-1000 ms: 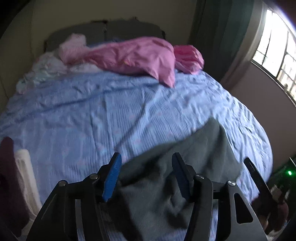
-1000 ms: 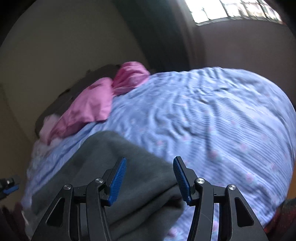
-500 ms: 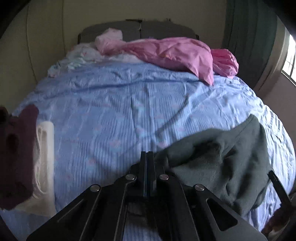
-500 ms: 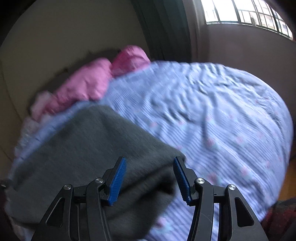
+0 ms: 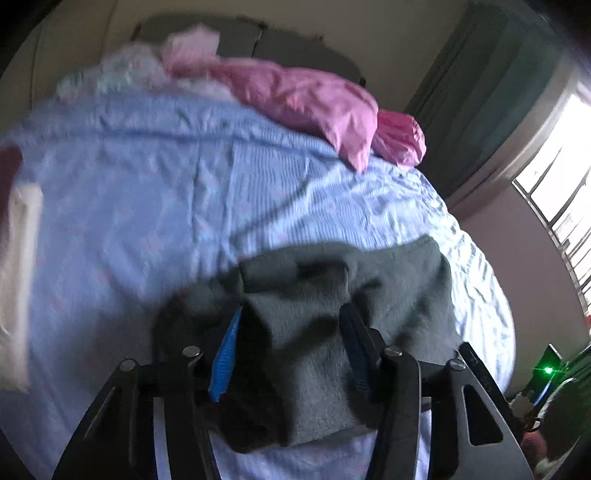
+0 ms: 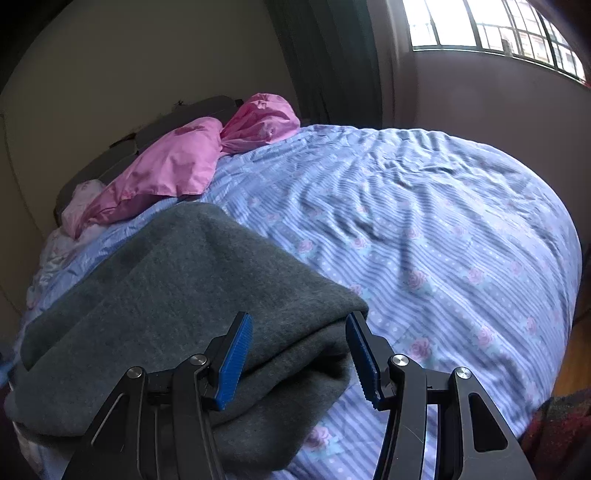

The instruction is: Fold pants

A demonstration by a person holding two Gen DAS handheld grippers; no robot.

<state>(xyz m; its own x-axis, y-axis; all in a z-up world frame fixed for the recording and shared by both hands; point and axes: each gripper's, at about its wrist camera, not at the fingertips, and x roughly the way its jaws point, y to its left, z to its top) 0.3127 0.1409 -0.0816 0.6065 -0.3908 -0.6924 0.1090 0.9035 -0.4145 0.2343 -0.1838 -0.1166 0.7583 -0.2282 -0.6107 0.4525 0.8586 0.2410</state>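
Note:
The dark grey pants [image 5: 325, 295] lie bunched on the lilac striped bed sheet [image 5: 166, 192] near the front edge. My left gripper [image 5: 291, 332] is open, its jaws standing on either side of a raised fold of the pants. In the right wrist view the pants [image 6: 177, 280] lie in folded layers on the sheet [image 6: 443, 240]. My right gripper [image 6: 299, 339] is open with its jaws around the folded right edge of the pants.
A pink duvet [image 5: 306, 99] and pale pillows [image 5: 125, 70] lie at the headboard end. Folded white and maroon clothes [image 5: 18, 258] lie at the left edge of the bed. A window [image 6: 480, 26] and dark curtain [image 6: 325, 55] stand to the right.
My left gripper was open, shut half a second ago, and now stands open again around a fold of the pants. My right gripper stayed open over the folded edge.

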